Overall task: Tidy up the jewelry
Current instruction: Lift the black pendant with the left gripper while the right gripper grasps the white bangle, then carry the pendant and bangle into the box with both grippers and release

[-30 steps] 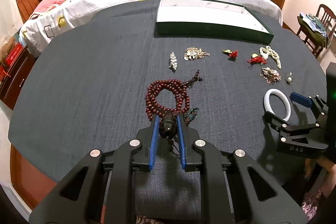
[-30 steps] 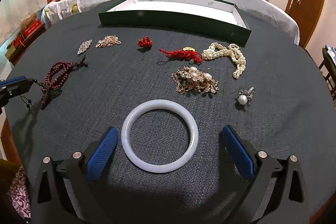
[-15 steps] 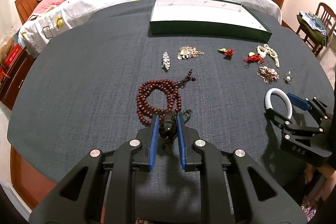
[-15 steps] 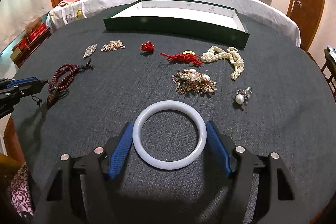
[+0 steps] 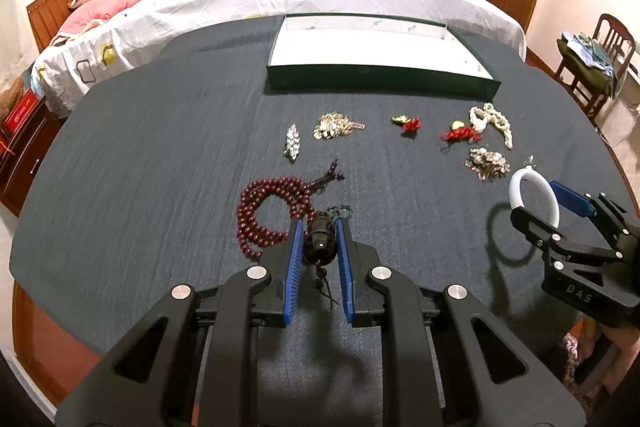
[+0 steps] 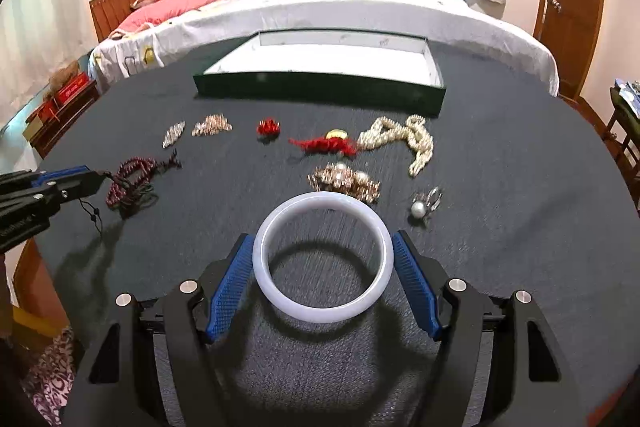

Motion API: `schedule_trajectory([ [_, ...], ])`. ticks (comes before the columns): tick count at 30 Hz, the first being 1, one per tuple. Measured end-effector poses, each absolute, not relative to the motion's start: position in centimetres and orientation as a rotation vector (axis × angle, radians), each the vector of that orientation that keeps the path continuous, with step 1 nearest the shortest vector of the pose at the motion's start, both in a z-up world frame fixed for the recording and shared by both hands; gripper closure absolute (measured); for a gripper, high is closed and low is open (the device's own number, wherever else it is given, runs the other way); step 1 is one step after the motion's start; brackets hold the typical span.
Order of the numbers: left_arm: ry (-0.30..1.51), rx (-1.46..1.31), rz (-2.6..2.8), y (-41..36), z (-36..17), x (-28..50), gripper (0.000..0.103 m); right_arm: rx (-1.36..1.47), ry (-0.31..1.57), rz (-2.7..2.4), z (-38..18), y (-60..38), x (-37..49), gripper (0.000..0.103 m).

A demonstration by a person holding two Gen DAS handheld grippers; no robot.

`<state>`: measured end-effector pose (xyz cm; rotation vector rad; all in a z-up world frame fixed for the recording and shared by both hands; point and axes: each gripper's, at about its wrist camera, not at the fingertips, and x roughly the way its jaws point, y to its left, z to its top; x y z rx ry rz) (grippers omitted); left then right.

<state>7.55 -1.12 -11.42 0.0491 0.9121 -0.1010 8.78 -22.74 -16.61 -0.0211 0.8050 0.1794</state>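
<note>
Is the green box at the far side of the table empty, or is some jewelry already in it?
Empty, as far as seen: the box shows only its bare white inside. Its near wall hides a strip of the floor.

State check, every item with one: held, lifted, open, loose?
left gripper: shut on dark bead
dark bead: clamped between fingers
red bead strand: trailing on cloth from bead
right gripper: shut on white bangle
white bangle: gripped, off the cloth, shadow beneath
green box: open, nothing seen inside
pearl strand: loose on cloth
pearl ring: loose on cloth
</note>
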Motion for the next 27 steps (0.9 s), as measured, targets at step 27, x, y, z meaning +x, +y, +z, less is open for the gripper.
schedule_trajectory([
  [27, 0.682, 0.046, -0.131, -4.6, -5.5, 20.8, 0.086, 0.025, 0.618, 0.117, -10.0, -26.1, 21.1, 0.035],
])
